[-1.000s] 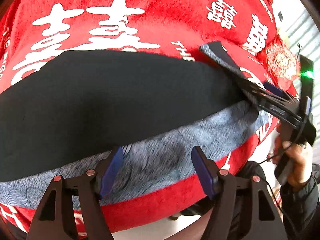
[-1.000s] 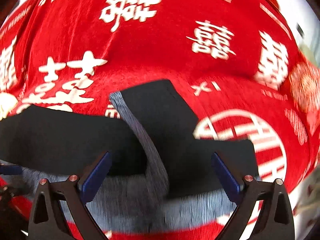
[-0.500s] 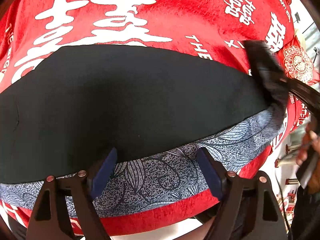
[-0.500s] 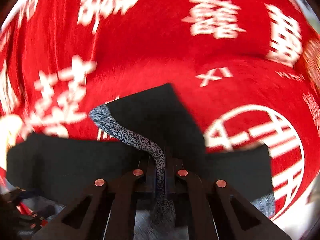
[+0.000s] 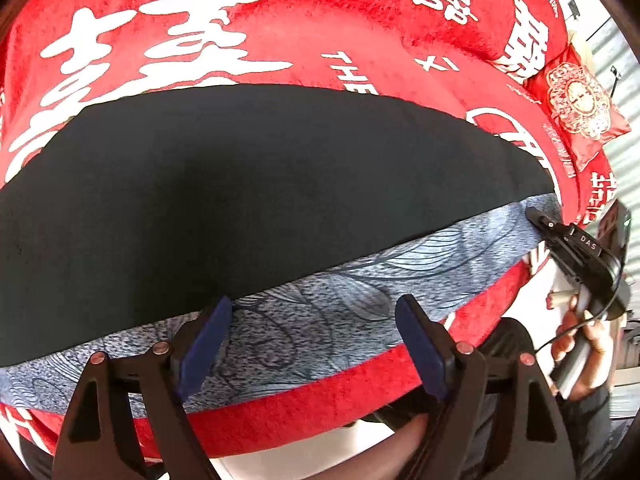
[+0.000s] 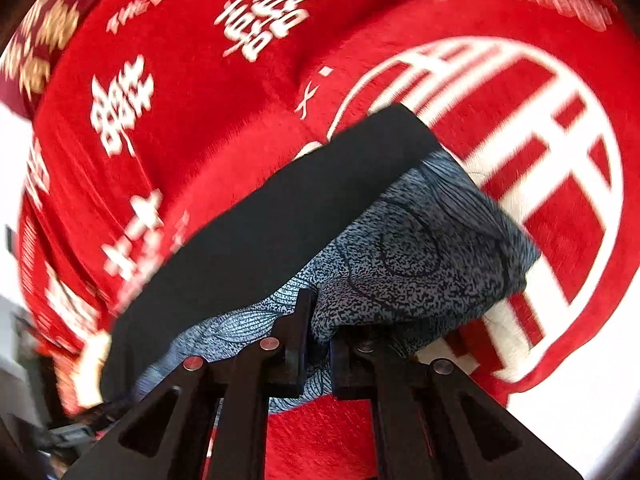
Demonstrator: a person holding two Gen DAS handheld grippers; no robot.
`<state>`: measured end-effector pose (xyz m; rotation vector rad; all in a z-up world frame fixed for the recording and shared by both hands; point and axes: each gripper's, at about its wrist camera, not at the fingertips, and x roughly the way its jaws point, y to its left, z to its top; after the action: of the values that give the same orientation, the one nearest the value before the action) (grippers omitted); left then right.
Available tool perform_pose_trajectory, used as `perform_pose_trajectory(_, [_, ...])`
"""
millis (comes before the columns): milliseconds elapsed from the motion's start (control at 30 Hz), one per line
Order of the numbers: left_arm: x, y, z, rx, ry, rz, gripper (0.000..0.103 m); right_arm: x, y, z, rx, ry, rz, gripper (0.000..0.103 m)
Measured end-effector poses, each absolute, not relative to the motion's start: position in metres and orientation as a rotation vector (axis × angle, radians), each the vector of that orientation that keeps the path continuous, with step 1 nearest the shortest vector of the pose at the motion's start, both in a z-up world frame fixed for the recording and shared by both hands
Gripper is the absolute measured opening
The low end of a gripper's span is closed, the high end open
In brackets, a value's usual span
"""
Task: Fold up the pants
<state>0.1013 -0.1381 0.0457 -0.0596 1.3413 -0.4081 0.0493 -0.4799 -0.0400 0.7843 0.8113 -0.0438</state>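
The pants (image 5: 260, 184) lie flat across a red blanket, black on top with a blue-grey patterned band (image 5: 360, 296) along the near edge. My left gripper (image 5: 312, 340) is open and empty, just above that band. My right gripper (image 6: 318, 336) is shut on the patterned end of the pants (image 6: 420, 248). In the left wrist view the right gripper (image 5: 536, 216) holds the right end of the band low at the blanket.
The red blanket (image 5: 240, 12) with white characters covers the bed. A red embroidered pillow (image 5: 576, 100) lies at the far right. The blanket's near edge (image 5: 300, 416) drops off just in front of my left gripper.
My right gripper closed on the flipped-up end of the pants and pulled it back down and to the right, so the pants now lie flat. My left gripper stayed open, nearly still.
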Motion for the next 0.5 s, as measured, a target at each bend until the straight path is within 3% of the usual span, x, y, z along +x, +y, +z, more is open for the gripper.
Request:
perform_pose_trajectory(67, [0.103, -0.141, 0.047, -0.082, 1.349, -0.410, 0.085, 0.046, -0.489, -0.039, 0.834, 0.772, -0.051, 0.036])
perform_pose_trajectory(100, [0.107, -0.145, 0.047, -0.093, 1.354, -0.414, 0.085, 0.044, -0.494, -0.037, 0.845, 0.751, -0.071, 0.077])
perform_pose_trajectory(133, [0.111, -0.152, 0.047, -0.095, 1.360, -0.420, 0.085, 0.041, -0.500, -0.033, 0.859, 0.701, -0.094, 0.095])
perform_pose_trajectory(267, [0.120, -0.199, 0.050, -0.069, 1.366, -0.471, 0.085, 0.041, -0.518, -0.026, 0.921, 0.637, -0.084, 0.095])
perform_pose_trajectory(500, [0.140, -0.296, 0.039, 0.010, 1.414, -0.417, 0.088, 0.051, -0.522, -0.029, 0.835, 0.705, -0.084, 0.095])
